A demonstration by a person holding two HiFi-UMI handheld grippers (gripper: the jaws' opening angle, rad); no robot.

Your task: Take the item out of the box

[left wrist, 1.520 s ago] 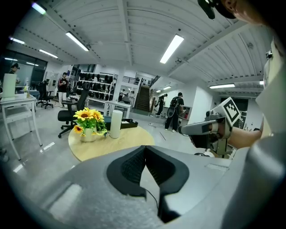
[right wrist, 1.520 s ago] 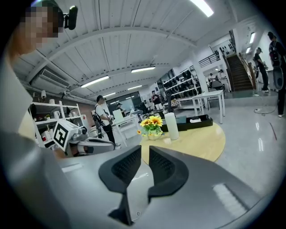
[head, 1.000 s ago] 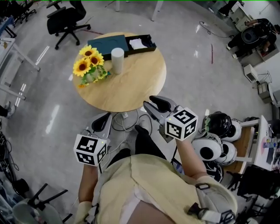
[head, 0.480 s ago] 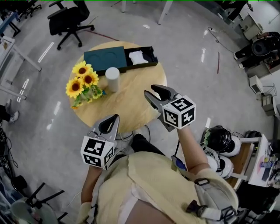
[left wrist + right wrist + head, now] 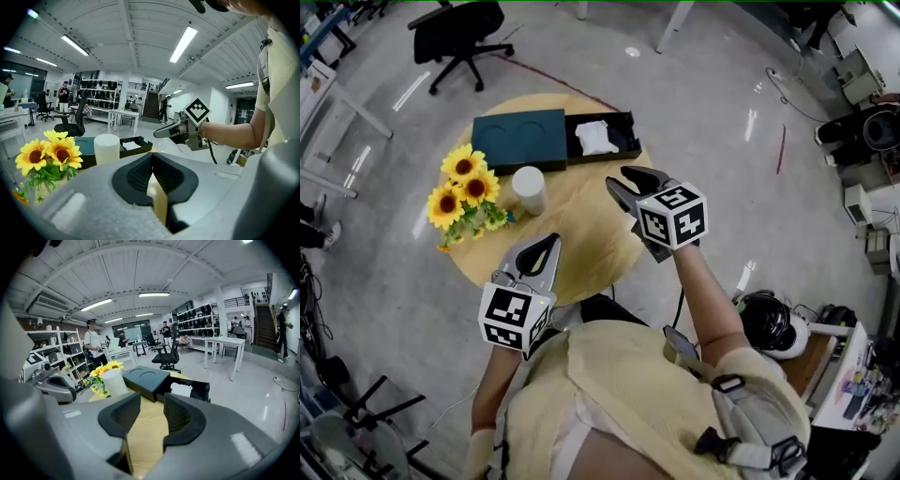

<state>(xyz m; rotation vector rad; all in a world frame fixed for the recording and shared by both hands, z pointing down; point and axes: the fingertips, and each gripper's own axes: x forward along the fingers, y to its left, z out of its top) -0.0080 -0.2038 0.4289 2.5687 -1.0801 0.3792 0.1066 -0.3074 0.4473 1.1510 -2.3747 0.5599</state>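
Observation:
A dark box (image 5: 517, 141) lies at the far side of the round wooden table (image 5: 581, 234). Its open tray end (image 5: 623, 131) holds a white item (image 5: 596, 138), also seen in the right gripper view (image 5: 181, 389). My right gripper (image 5: 626, 180) hovers over the table's right part, a short way in front of the tray. Its jaws stand open with only tabletop between them (image 5: 151, 401). My left gripper (image 5: 546, 242) is over the near edge, jaws shut and empty (image 5: 151, 159). It points toward a white cylinder (image 5: 528, 190).
A bunch of sunflowers (image 5: 459, 192) stands left of the cylinder. A black office chair (image 5: 455, 28) is on the floor beyond the table. Helmets (image 5: 773, 323) sit on a stand to my right. Several people (image 5: 96, 345) stand far off in the room.
Both grippers have come forward from in front of the table to over it. The right one now reaches close to the box's open end.

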